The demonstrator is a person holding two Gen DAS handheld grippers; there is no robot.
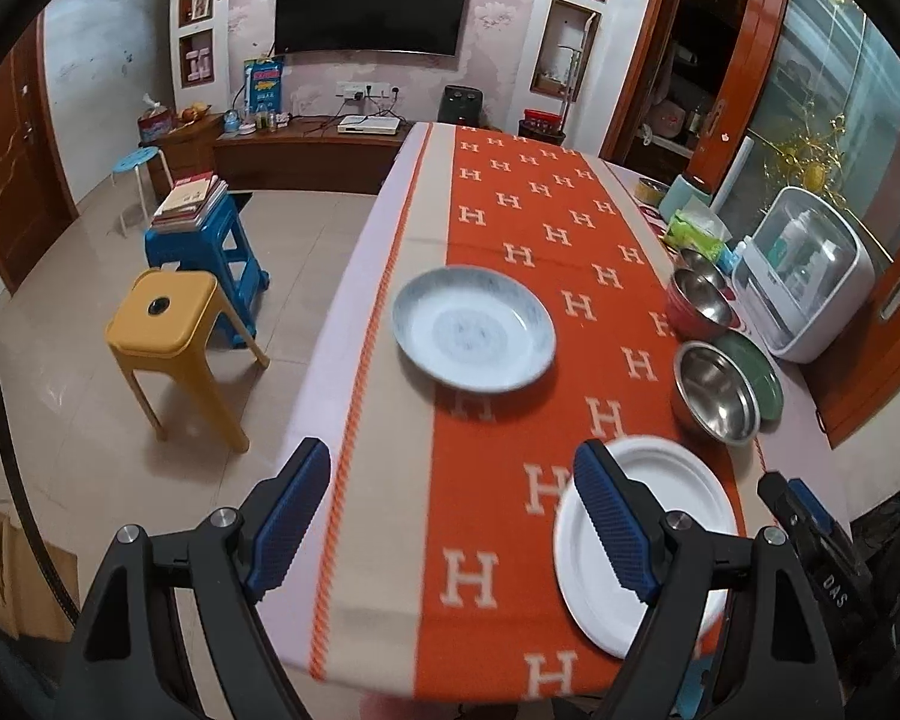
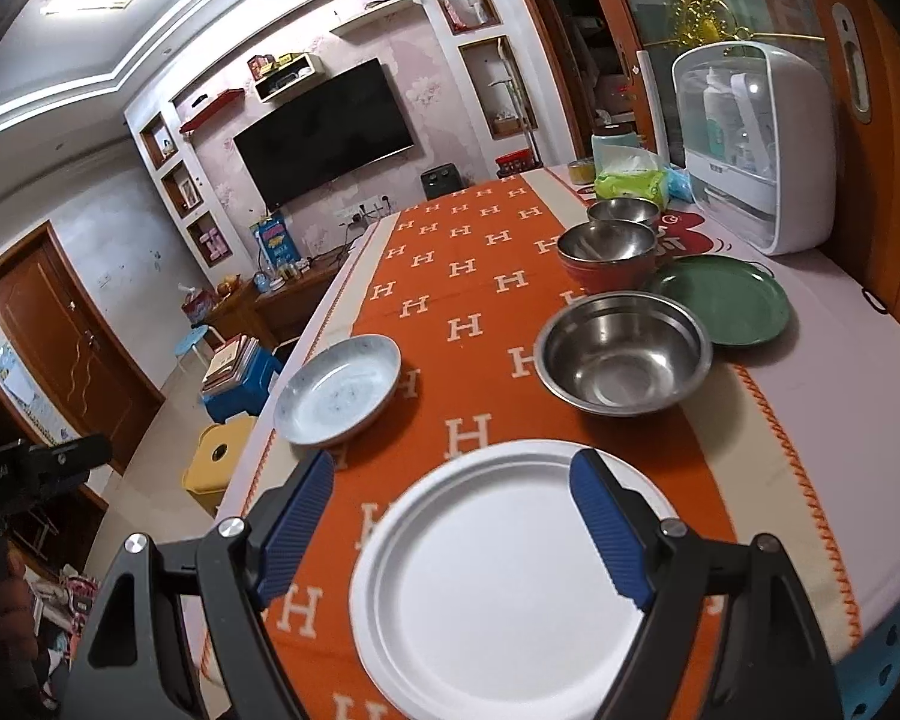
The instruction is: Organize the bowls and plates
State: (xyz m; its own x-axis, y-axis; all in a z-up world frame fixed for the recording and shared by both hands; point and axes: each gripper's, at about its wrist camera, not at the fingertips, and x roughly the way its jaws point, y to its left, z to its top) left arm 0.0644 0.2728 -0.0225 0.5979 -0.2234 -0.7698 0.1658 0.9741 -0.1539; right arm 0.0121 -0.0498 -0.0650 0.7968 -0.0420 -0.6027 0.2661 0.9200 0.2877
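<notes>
Room: living room with a dark wall television (image 1: pixel 373 7), tiled floor, wooden door at the left
Stools: yellow stool (image 1: pixel 163 324) and blue step stool (image 1: pixel 207 240) on the floor, left of the table
Table: long, under an orange cloth (image 1: pixel 546 228) patterned with white H letters
Left gripper (image 1: pixel 453 525): blue pads spread wide, nothing between them, above the table's near edge
Blue-grey plate (image 1: pixel 473 329): alone on the cloth, left of centre
White plate (image 2: pixel 498 594): flat at the near edge, beneath the right gripper
Right gripper (image 2: pixel 453 525): jaws spread, gripping nothing
Steel bowl (image 2: pixel 624 354): just beyond the white plate, touching a green plate (image 2: pixel 726 303) to its right
Stacked bowls (image 2: pixel 607 255): steel inside red, with another steel bowl (image 2: pixel 623 211) behind
Far right: white lidded box (image 2: pixel 762 150) by the wall
</notes>
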